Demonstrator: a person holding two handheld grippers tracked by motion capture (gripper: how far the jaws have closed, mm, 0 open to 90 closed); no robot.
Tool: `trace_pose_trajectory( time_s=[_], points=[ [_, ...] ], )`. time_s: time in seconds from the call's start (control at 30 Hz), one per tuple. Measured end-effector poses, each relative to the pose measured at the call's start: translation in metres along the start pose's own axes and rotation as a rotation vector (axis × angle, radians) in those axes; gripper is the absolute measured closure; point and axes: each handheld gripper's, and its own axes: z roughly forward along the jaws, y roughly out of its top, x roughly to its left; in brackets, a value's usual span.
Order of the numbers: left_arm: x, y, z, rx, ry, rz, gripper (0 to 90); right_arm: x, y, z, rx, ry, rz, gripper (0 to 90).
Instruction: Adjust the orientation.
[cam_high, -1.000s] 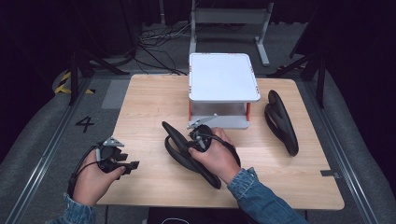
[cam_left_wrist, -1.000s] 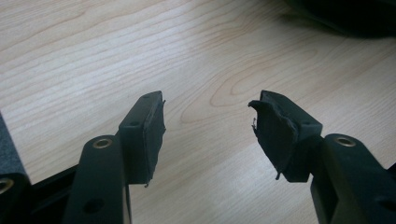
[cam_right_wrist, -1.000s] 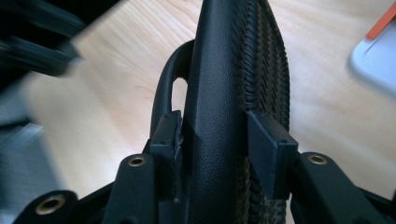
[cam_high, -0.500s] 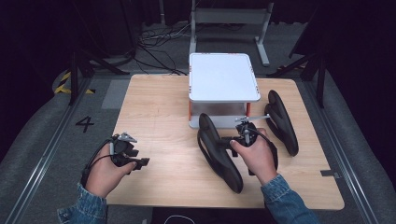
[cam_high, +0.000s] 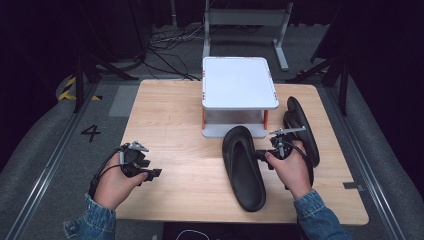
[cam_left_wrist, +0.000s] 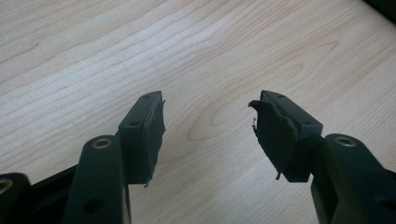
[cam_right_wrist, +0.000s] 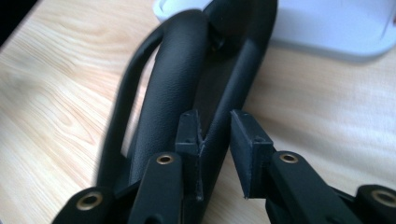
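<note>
**Right gripper pinches the slipper's side wall in front of the white stand**

Nearest the person, the left gripper (cam_high: 142, 167) hangs low over bare wood, well to the left of the white stand (cam_high: 239, 82) and nearer the table's front edge. In the left gripper view its jaws stand wide apart with nothing between them, only the table (cam_left_wrist: 196, 51) beyond.

A little farther in, the right gripper (cam_high: 265, 154) sits in front of the stand and slightly to its right, with the person's right hand (cam_high: 290, 170) wrapped around it. In the right gripper view its jaws are drawn in on the raised side wall of a black slipper (cam_right_wrist: 187, 84), one pad inside the opening and one outside. The slipper lies lengthwise, its far end just in front of the stand's lower shelf, its near end toward the table's front edge.

The slipper looks light, with a supple, leather-like upper that likely bends under its own length; a hold on the rim near mid-length probably keeps it from drooping, though a thin wall could slip from a loose pinch.

Farther right, beside the stand, lies a second black slipper (cam_high: 300, 120).
</note>
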Motion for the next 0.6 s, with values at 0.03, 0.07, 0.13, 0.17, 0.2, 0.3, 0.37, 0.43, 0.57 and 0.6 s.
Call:
trace_pose_trajectory(
  time_s=[0.03,0.07,0.13,0.17,0.2,0.3,0.37,0.43,0.57,0.6],
  points=[
    [0.000,0.000,0.000,-0.001,0.002,0.003,42.7,-0.002,-0.003,0.002,0.004,-0.014,-0.006,74.1],
    [0.000,0.000,0.000,-0.001,0.002,0.003,42.7,-0.002,-0.003,0.002,0.004,-0.014,-0.006,74.1],
    [-0.001,0.000,0.001,0.002,-0.002,0.001,42.7,-0.006,-0.009,0.007,0.016,-0.015,0.005,73.7],
    [-0.001,0.000,0.001,0.002,-0.003,0.002,42.7,-0.008,-0.012,0.010,0.024,-0.021,0.013,73.3],
    [-0.001,0.000,0.001,0.003,0.001,0.005,42.7,-0.009,-0.013,0.011,0.028,-0.029,0.013,73.4],
    [0.000,0.000,0.001,0.004,-0.001,0.010,42.7,-0.011,-0.019,0.014,0.046,-0.083,-0.006,67.8],
    [0.000,0.000,0.002,0.006,-0.001,0.005,42.6,-0.010,-0.022,0.014,0.049,-0.110,-0.027,66.0],
    [-0.001,0.000,0.001,0.003,-0.003,0.004,42.6,-0.010,-0.022,0.012,0.042,-0.140,-0.055,67.0],
    [0.000,0.000,0.000,0.000,0.001,0.006,42.5,-0.008,-0.024,0.008,0.077,-0.204,-0.105,75.6],
    [0.000,0.000,0.000,0.002,0.002,0.005,42.5,-0.008,-0.026,0.009,0.113,-0.222,-0.122,77.8]
  ],
)
